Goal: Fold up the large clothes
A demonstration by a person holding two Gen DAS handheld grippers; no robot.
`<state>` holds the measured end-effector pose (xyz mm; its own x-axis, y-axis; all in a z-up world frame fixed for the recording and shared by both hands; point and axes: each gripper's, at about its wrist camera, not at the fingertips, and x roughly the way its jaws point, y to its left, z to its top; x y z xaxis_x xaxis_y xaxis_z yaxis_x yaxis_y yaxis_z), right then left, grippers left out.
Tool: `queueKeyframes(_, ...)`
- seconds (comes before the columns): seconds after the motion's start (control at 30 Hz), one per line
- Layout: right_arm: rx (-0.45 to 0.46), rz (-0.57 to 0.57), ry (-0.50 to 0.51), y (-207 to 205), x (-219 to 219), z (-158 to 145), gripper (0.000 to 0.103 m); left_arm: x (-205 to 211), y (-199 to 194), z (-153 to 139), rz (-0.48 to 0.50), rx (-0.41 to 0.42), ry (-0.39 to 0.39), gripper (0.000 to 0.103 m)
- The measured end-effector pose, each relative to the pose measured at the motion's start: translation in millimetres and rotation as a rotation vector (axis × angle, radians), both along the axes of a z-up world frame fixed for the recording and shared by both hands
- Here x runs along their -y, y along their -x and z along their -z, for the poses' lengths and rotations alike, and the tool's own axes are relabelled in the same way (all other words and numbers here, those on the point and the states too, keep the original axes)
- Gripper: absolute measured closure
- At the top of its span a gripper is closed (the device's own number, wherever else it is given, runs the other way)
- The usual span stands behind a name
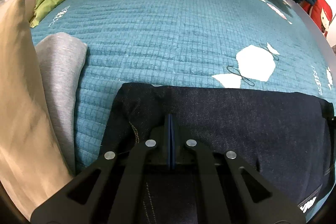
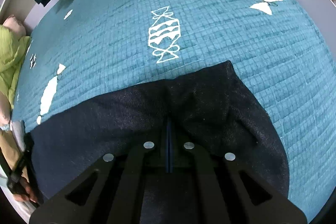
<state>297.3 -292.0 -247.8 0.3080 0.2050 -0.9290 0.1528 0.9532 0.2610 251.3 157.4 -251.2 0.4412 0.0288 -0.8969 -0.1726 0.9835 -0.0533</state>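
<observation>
As both tongs (image 1: 170, 119) (image 2: 169, 121) sit closed, over dark jeans (image 1: 241, 119).

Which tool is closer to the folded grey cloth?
Left. The left tool is over the dark jeans, with the grey cloth lying just beside them. The right tool works the jeans' far end.

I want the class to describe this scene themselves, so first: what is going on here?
A person is folding dark denim jeans on a bed with a teal quilt, using a hand-held tool in each hand. The left tool and right tool are both shut, over the jeans; whether either pinches cloth is unclear. A grey garment lies folded at the left.
</observation>
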Motion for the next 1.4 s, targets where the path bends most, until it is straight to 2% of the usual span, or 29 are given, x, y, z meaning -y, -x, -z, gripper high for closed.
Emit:
queueKeyframes(0.03, -0.004, -0.001, -0.015, 1, 3, -4, 0.096, 0, 0, 0, 0.002, -0.001, -0.006, 0.101)
queueKeyframes(0.1, -0.008, 0.004, -0.098, 8, 9, -18, 0.080, 1, 0, 0, 0.002, -0.001, -0.011, 0.101)
queueKeyframes(0.17, 0.051, 0.025, -0.135, 22, 17, -38, 0.027, 0, 0, 0, -0.004, 0.000, -0.005, 0.101)
queueKeyframes(0.23, 0.121, 0.039, -0.117, 40, 27, -61, 0.015, 0, -1, 0, -0.006, -0.002, -0.006, 0.101)
queueKeyframes(0.27, 0.127, 0.034, -0.112, 48, 33, -69, 0.013, 0, -1, 0, -0.006, -0.003, -0.006, 0.101)
queueKeyframes(0.37, 0.133, 0.032, -0.098, 73, 48, -86, 0.012, 0, -1, 0, -0.006, 0.000, -0.008, 0.101)
queueKeyframes(0.53, 0.208, 0.021, -0.028, 123, 51, -103, 0.011, 2, 1, -5, -0.001, -0.001, -0.026, 0.101)
queueKeyframes(0.6, 0.267, 0.002, 0.004, 141, 40, -106, 0.011, 7, 7, -15, -0.010, -0.015, -0.058, 0.100)
queueKeyframes(0.67, 0.319, -0.042, 0.054, 156, 23, -109, 0.011, 22, 26, -34, 0.007, 0.036, -0.111, 0.096)
queueKeyframes(0.7, 0.341, -0.085, 0.078, 165, 10, -108, 0.011, 30, 37, -41, 0.032, 0.063, -0.113, 0.094)
queueKeyframes(0.77, 0.387, -0.150, 0.095, 176, -18, -102, 0.011, 55, 65, -52, 0.102, 0.091, -0.066, 0.086)
queueKeyframes(0.8, 0.397, -0.173, 0.085, 177, -27, -98, 0.012, 66, 76, -54, 0.134, 0.094, -0.043, 0.086)
queueKeyframes(0.97, 0.365, -0.293, -0.024, 175, -86, -61, 0.047, 118, 121, -44, 0.271, 0.058, 0.043, 0.086)
queueKeyframes(1.03, 0.325, -0.321, 0.000, 172, -101, -44, 0.054, 126, 133, -26, 0.285, 0.014, 0.035, 0.087)
queueKeyframes(1.1, 0.266, -0.329, 0.102, 167, -104, -26, 0.063, 122, 144, -14, 0.294, 0.008, 0.016, 0.088)
queueKeyframes(1.13, 0.245, -0.330, 0.131, 167, -100, -21, 0.063, 117, 149, -14, 0.299, 0.014, 0.010, 0.087)
queueKeyframes(1.2, 0.223, -0.309, 0.052, 169, -73, -16, 0.063, 102, 159, -16, 0.281, 0.012, -0.026, 0.091)
queueKeyframes(1.23, 0.207, -0.277, 0.083, 171, -57, -15, 0.062, 93, 164, -15, 0.254, 0.001, -0.040, 0.092)
queueKeyframes(1.3, 0.195, -0.228, 0.239, 177, -30, -10, 0.064, 66, 173, -11, 0.175, -0.022, -0.091, 0.092)
queueKeyframes(1.33, 0.197, -0.225, 0.228, 181, -19, -7, 0.072, 48, 181, -9, 0.148, -0.024, -0.069, 0.092)
queueKeyframes(1.4, 0.184, -0.185, 0.147, 189, 13, -3, 0.080, 26, 193, -10, 0.116, -0.017, -0.020, 0.099)
